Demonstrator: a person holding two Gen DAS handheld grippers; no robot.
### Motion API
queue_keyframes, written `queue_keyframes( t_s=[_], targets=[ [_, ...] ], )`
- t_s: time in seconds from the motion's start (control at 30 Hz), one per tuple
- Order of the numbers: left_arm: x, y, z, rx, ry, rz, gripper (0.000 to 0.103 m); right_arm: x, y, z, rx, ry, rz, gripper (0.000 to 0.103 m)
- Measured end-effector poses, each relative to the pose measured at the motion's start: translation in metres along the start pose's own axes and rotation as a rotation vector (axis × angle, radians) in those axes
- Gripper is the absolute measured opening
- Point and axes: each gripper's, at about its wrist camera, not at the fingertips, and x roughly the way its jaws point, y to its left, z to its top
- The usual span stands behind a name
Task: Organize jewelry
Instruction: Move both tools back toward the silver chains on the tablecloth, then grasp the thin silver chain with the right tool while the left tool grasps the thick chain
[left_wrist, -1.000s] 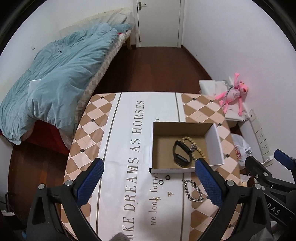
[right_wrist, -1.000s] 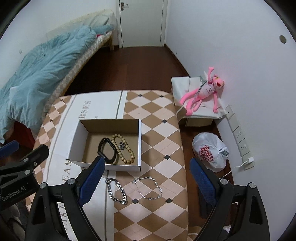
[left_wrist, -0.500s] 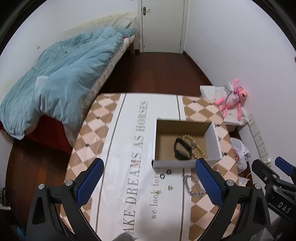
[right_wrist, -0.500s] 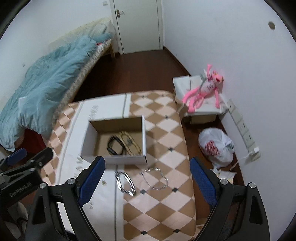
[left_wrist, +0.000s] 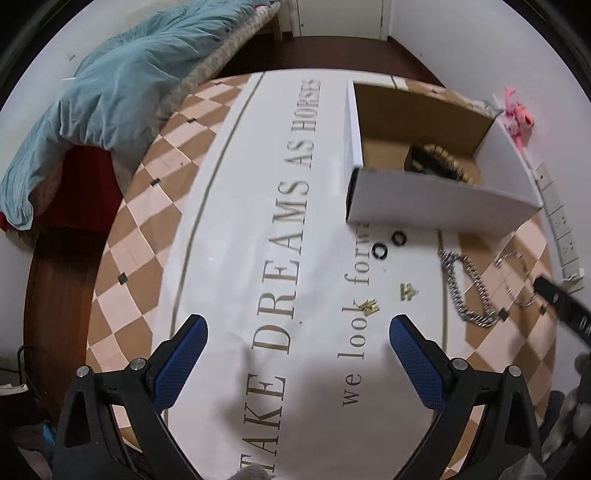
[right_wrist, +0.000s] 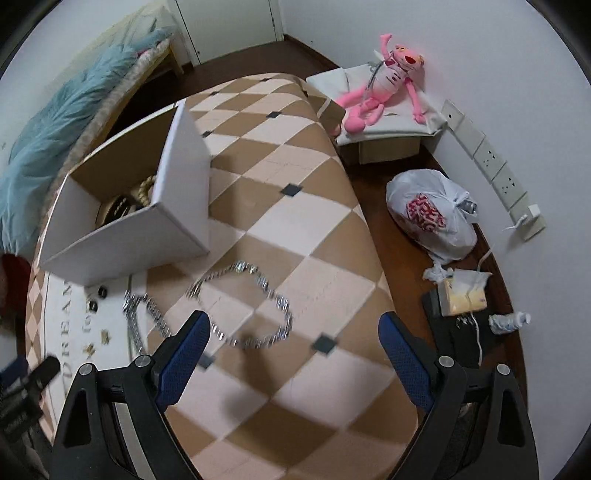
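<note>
Jewelry is lying spread over the checkered brown-and-cream cloth-covered bench: a thin silver chain necklace is resting in an open loop just ahead of the right tool, and a heavier silver curb-link chain is lying beside it, nearer the white band printed with lettering. Two small black rings are sitting just in front of the open white cardboard box, and two tiny gold pieces are lying apart from them on the lettering. Inside the box, a tan beaded bracelet and a black band are showing partly behind the near wall. The left tool is hovering over the lettered band with its blue-padded fingers spread wide and gripping nothing. The right tool is likewise standing spread and empty above the thin necklace.
</note>
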Motion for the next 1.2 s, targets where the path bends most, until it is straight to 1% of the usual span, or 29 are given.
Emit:
queue_keyframes(
  t_s=[0.03,0.13,0.17,0.2,0.23,0.27,0.33,0.37,0.43,0.57,0.6,0.63,0.77,0.83,0.97,1.03,1.1,1.13,1.17,1.2],
  targets=[
    [0.002,-0.002,-0.001,0.005,0.004,0.002,0.101,0.003,0.001,0.003,-0.013,-0.007,-0.003,0.092],
    [0.005,-0.007,-0.001,0.014,0.006,0.003,0.101,0.015,0.012,0.013,-0.087,-0.006,0.002,0.075],
    [0.005,-0.011,0.000,0.017,0.008,-0.002,0.101,0.021,0.016,0.015,-0.113,0.015,0.009,0.065],
    [0.005,-0.014,0.000,0.019,0.008,-0.005,0.101,0.023,0.022,0.017,-0.150,0.006,-0.012,0.062],
    [0.005,-0.017,0.001,0.023,0.008,-0.006,0.101,0.025,0.030,0.018,-0.203,0.007,-0.037,0.061],
    [0.006,-0.020,0.002,0.027,0.009,-0.010,0.101,0.025,0.034,0.018,-0.223,-0.006,-0.027,0.051],
    [0.006,-0.025,0.004,0.034,0.006,-0.026,0.101,0.024,0.041,0.018,-0.247,-0.006,-0.022,0.024],
    [0.005,-0.031,0.003,0.044,0.002,-0.034,0.101,0.024,0.044,0.019,-0.257,0.005,-0.029,0.005],
    [0.004,-0.039,0.003,0.066,-0.003,-0.054,0.101,0.024,0.043,0.019,-0.242,0.027,0.001,0.005],
    [-0.002,-0.059,-0.001,0.136,-0.031,-0.100,0.100,0.012,0.021,0.009,-0.142,0.062,0.092,0.004],
    [-0.003,-0.066,-0.003,0.159,-0.032,-0.115,0.100,0.009,0.014,0.004,-0.114,0.068,0.111,0.000],
    [-0.003,-0.073,-0.004,0.180,-0.030,-0.134,0.100,0.005,0.009,-0.001,-0.091,0.069,0.123,0.000],
    [-0.002,-0.099,-0.012,0.254,-0.025,-0.173,0.100,-0.002,-0.008,-0.022,-0.026,0.068,0.149,0.000],
    [0.002,-0.114,-0.016,0.295,-0.017,-0.172,0.100,-0.006,-0.012,-0.030,-0.007,0.065,0.153,0.000],
    [0.010,-0.133,-0.020,0.342,-0.010,-0.163,0.099,-0.010,-0.023,-0.036,0.033,0.067,0.167,0.000],
    [0.013,-0.140,-0.020,0.354,-0.011,-0.155,0.089,-0.013,-0.027,-0.039,0.046,0.070,0.170,0.000],
    [0.014,-0.142,-0.019,0.353,-0.016,-0.174,0.070,-0.013,-0.031,-0.039,0.059,0.071,0.172,0.000],
    [0.013,-0.143,-0.017,0.350,-0.025,-0.184,0.065,-0.014,-0.033,-0.039,0.062,0.072,0.172,0.000],
    [0.012,-0.143,-0.015,0.350,-0.030,-0.197,0.051,-0.014,-0.035,-0.039,0.068,0.072,0.171,0.000],
    [0.012,-0.143,-0.013,0.349,-0.033,-0.205,0.032,-0.014,-0.036,-0.039,0.072,0.074,0.173,0.000]
  ],
)
